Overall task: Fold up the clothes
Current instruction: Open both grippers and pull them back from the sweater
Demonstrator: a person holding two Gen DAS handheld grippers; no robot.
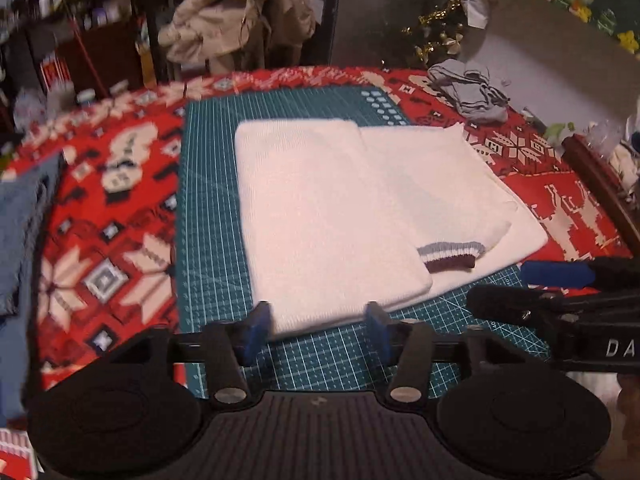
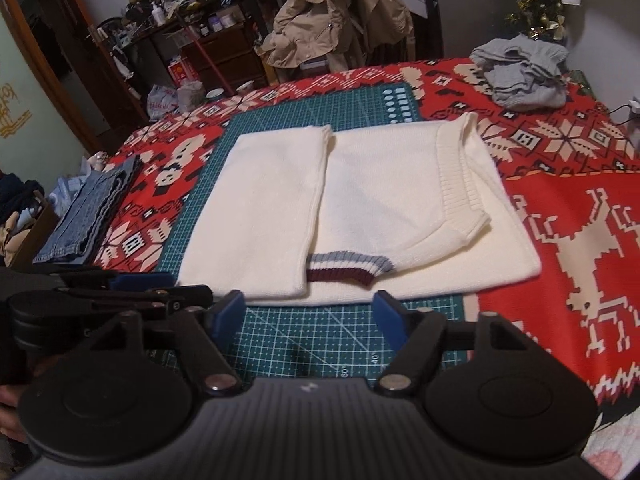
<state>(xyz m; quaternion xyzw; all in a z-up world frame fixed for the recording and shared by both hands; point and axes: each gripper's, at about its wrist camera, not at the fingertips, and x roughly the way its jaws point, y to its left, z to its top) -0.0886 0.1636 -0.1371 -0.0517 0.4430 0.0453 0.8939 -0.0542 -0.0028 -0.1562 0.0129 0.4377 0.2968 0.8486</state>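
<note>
A cluttered room lies behind the work surface: a dark wooden dresser (image 2: 224, 56) loaded with bottles and jars against the far wall, a beige coat (image 2: 340, 12) heaped over a chair back, and tinsel-trimmed greenery (image 2: 540, 4) in the far right corner.

The tabletop is covered by a red cloth (image 2: 560, 208) knitted-looking in pattern, with white snowflakes and a reindeer. On the middle of it lies a green cutting mat (image 2: 320, 344) ruled in a white grid.

On the mat, spilling a little onto the red cloth at its right side, lies the white sweater (image 2: 360, 200), folded into a flat rectangle. Its left panel is turned over the body, the ribbed neckline shows at the upper right, and a sleeve is laid across so that its striped cuff (image 2: 348, 270), grey-blue, white and maroon, sits near the front edge.

At the left edge of the tabletop lie folded blue jeans (image 2: 88, 216). At the far right corner sits a crumpled grey garment (image 2: 524, 72).

The left hand-held gripper (image 1: 318, 330) hovers just before the sweater's near edge, its blue-padded jaws spread wide with nothing between them. The right hand-held gripper (image 2: 308, 316) hangs beside it over the bare mat, jaws likewise wide apart and holding nothing. Each shows at the edge of the other's view, side by side and close together.
</note>
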